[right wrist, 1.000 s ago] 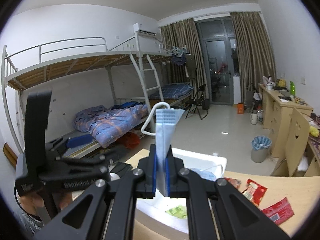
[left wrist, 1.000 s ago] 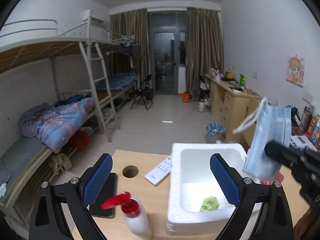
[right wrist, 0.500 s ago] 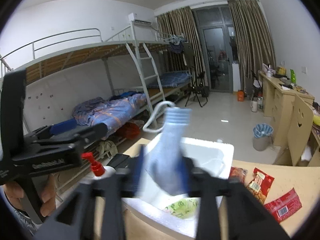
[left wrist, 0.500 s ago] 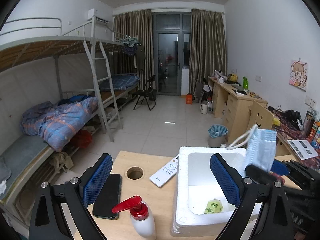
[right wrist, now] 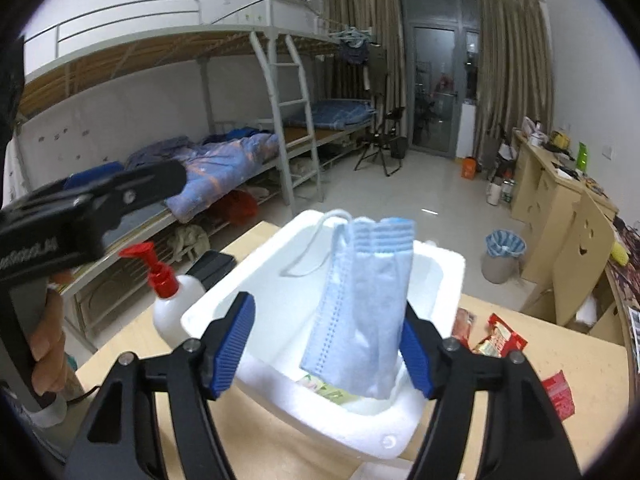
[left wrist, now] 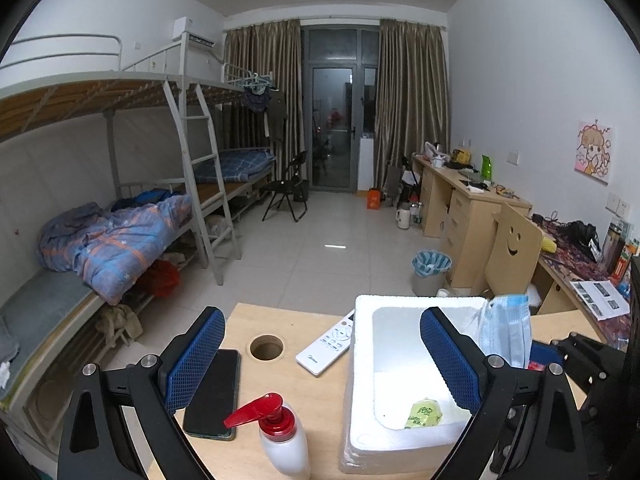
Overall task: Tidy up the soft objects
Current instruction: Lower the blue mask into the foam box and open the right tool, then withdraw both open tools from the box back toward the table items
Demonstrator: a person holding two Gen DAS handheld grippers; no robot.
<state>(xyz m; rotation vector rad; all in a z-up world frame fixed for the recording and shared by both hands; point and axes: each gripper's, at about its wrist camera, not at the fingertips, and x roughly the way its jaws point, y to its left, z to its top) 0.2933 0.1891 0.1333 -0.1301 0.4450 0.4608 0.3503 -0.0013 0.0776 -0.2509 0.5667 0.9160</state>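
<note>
Matt foam box, pleated cloth mask

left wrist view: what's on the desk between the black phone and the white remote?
Only a round cable hole in the wooden desk lies between the black phone and the white remote control; the left wrist view shows it.

Dim indoor light from overhead – cool, flat, greyish. Black night behind the far glass door, with faint reddish reflections in the pane. Small white glint on the floor tiles mid-room. Brightest patch inside the white foam box, nearly blown out in the left wrist view. Soft, weak shadows under the bunk bed. Heavy fisheye bending at the edges – black corners all round. Slight motion blur on the blue mask in the right wrist view; background fairly sharp, a little grainy.
</note>
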